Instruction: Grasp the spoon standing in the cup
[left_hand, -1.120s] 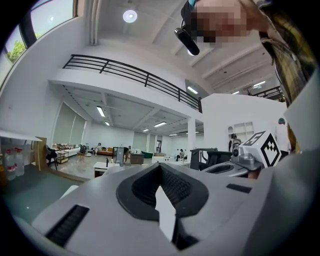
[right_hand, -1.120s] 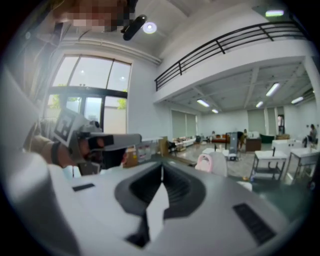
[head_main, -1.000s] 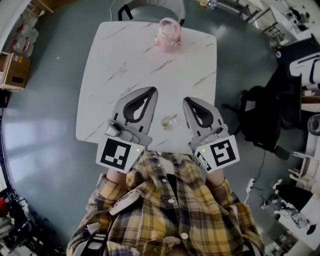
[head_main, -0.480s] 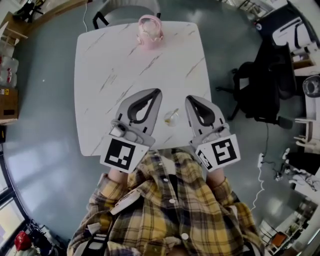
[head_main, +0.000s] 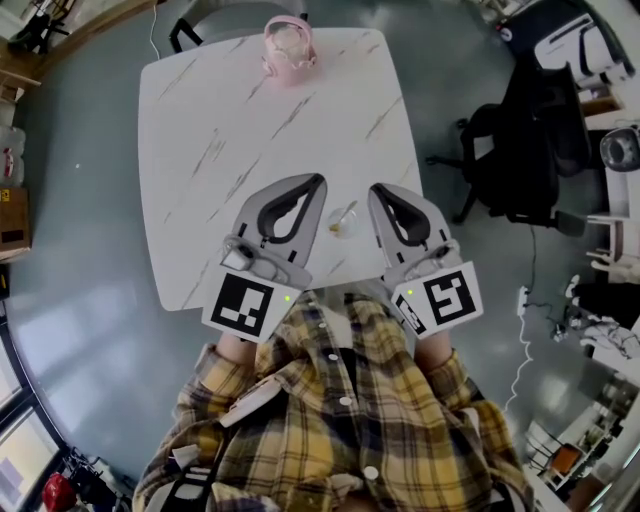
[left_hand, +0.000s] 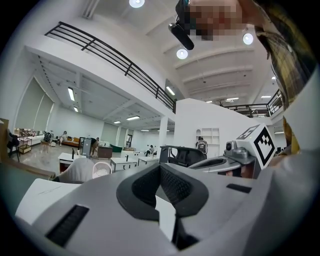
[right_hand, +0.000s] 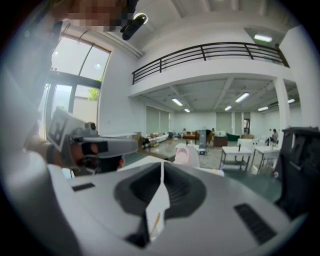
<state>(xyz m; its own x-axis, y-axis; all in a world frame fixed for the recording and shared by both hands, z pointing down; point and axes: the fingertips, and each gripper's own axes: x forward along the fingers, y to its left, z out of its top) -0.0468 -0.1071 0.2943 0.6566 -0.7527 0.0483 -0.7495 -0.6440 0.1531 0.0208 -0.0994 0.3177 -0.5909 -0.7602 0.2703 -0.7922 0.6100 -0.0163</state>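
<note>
Clear glass cup (head_main: 339, 227) with gold spoon (head_main: 347, 212), between left gripper (head_main: 318, 183) and right gripper (head_main: 378, 191) (both jaws closed, empty).

From the head we look steeply down on the counter (head_main: 200, 130). Cameras on the left tool (head_main: 318, 183) and right tool (head_main: 377, 191) face level toward the pink container (head_main: 287, 42), which all views share.

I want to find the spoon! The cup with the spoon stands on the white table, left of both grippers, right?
Not quite. The head view shows the cup with the spoon standing on the white table between the left gripper and the right gripper, not left of both.
</note>
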